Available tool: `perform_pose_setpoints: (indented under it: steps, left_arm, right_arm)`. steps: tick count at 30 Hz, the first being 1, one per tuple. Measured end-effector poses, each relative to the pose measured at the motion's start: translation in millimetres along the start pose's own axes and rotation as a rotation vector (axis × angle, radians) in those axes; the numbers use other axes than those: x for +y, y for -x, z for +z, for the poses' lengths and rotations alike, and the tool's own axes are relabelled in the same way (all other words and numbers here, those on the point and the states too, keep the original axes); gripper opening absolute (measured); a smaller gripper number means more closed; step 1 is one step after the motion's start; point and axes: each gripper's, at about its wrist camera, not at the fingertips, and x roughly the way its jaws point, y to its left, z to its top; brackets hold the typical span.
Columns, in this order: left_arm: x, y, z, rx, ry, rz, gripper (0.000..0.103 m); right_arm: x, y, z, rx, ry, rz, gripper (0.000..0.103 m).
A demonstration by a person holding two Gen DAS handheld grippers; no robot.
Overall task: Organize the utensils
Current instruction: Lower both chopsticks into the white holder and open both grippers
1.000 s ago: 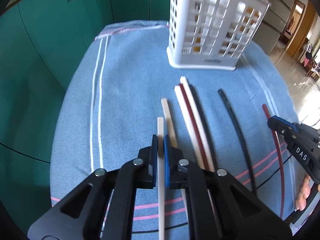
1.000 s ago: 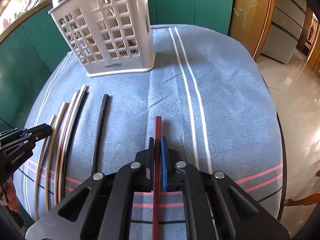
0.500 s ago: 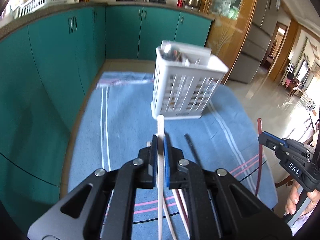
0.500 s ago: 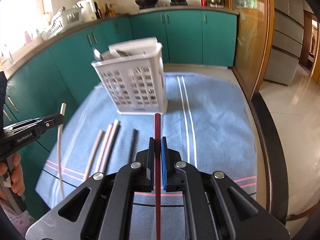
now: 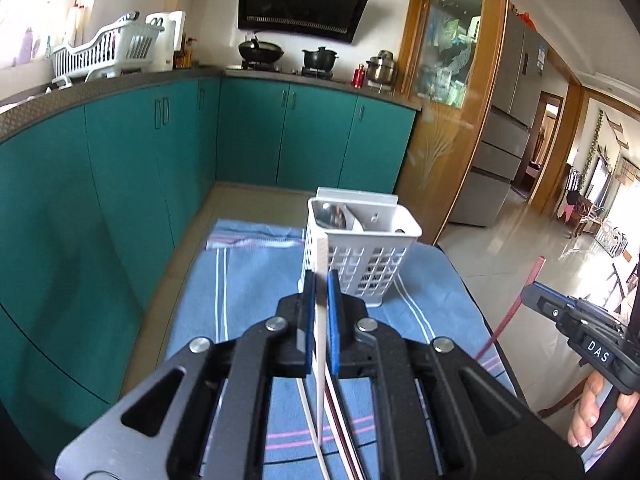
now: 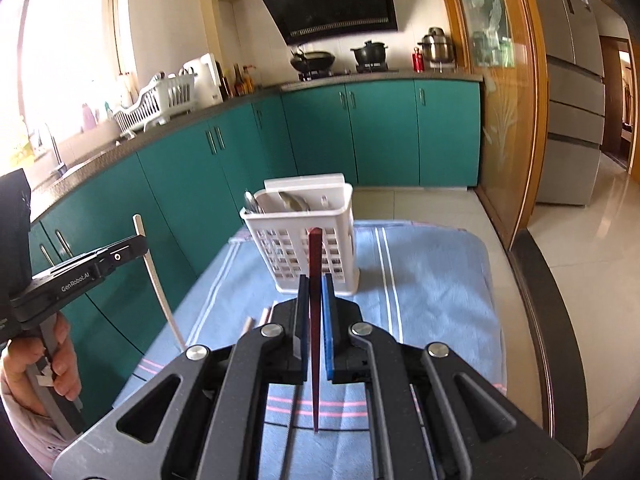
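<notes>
My left gripper point(image 5: 319, 280) is shut on a cream chopstick point(image 5: 320, 256) that sticks up past the fingers, raised well above the blue cloth point(image 5: 248, 280). My right gripper point(image 6: 315, 280) is shut on a dark red chopstick point(image 6: 315, 256), held the same way. Ahead of both stands the white slotted utensil basket point(image 5: 364, 264) point(image 6: 304, 248) with metal spoons inside. Each view shows the other gripper from the side: the right gripper point(image 5: 528, 292) with the red stick, the left gripper point(image 6: 140, 240) with the cream one. More chopsticks point(image 5: 340, 420) lie on the cloth under the grippers.
The cloth covers a table whose dark edge point(image 6: 536, 320) runs along the right. Teal cabinets point(image 5: 120, 180) stand to the left and behind, with a tiled floor point(image 5: 248, 200) in between. A hand point(image 6: 60, 360) grips the left tool's handle.
Both grippers have risen from the cloth with their chopsticks and tilted up toward level. The basket now sits lower and farther off in both views, and the kitchen behind has come into sight.
</notes>
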Motion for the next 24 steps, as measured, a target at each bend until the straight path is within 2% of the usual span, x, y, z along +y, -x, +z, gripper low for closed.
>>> perform_pose_setpoints:
  steps: [8, 12, 17, 24]
  left_arm:
    - [0, 5, 22, -0.098, 0.021, 0.0, 0.006]
    - [-1, 0, 45, -0.127, 0.023, -0.004, 0.006]
    - [-9, -3, 89, -0.184, 0.002, 0.001, 0.006]
    - [-29, 11, 161, -0.364, -0.029, 0.037, 0.006]
  right_arm:
    - [10, -4, 25, -0.049, 0.005, 0.019, 0.007]
    - [13, -7, 46, -0.061, 0.018, 0.026, 0.007]
    - [18, -5, 91, -0.105, 0.043, 0.034, 0.007]
    - [11, 3, 154, -0.209, 0.033, 0.017, 0.007]
